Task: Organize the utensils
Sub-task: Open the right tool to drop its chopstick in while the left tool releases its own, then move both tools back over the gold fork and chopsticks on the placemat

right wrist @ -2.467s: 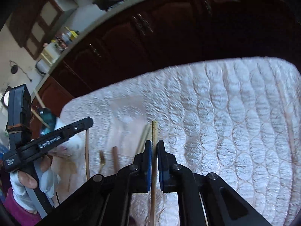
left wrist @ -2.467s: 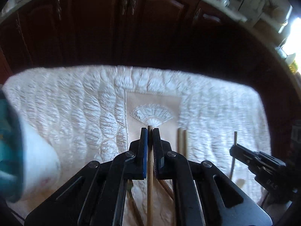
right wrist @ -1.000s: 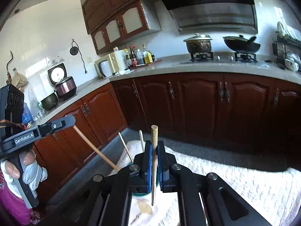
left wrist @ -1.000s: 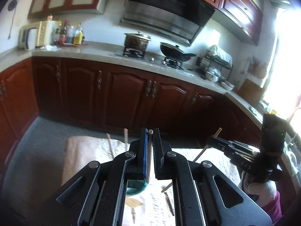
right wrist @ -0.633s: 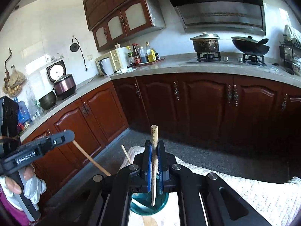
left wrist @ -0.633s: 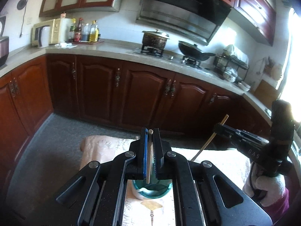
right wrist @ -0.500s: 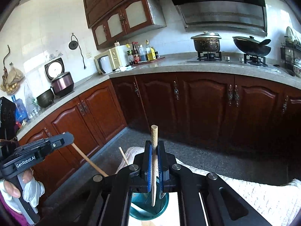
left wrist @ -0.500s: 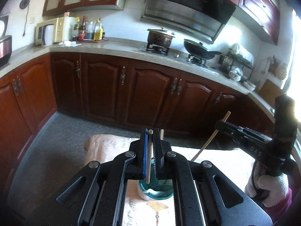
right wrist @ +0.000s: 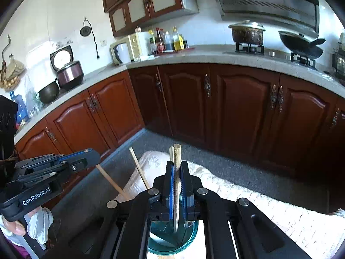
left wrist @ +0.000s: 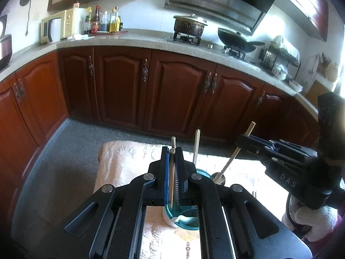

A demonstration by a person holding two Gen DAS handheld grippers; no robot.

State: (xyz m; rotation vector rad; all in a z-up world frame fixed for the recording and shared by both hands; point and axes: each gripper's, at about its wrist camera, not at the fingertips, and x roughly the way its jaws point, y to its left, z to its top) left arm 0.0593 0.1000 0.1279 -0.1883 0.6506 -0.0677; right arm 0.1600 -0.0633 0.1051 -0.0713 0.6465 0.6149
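Note:
My left gripper [left wrist: 171, 153] is shut on a wooden chopstick [left wrist: 171, 177] and holds it upright over a teal cup [left wrist: 185, 218] on the table. My right gripper [right wrist: 176, 166] is shut on another wooden chopstick [right wrist: 176, 185], upright above the same cup [right wrist: 172, 241]. The right gripper [left wrist: 245, 139] shows at the right of the left wrist view with its chopstick [left wrist: 235, 153] slanting down toward the cup. The left gripper [right wrist: 90, 153] shows at the left of the right wrist view. Two more chopsticks [left wrist: 196, 146] stand in the cup.
A white quilted cloth [left wrist: 120, 164] covers the table. Dark wooden kitchen cabinets [left wrist: 120, 90] and a grey floor [left wrist: 71, 142] lie beyond it. The counter carries a microwave [left wrist: 58, 29], bottles, a pot [left wrist: 189, 24] and a wok [left wrist: 235, 40].
Both grippers lifted their chopsticks off the cloth, tipped them upright and brought them over the teal cup. Over the last half second they moved slightly closer to the cup.

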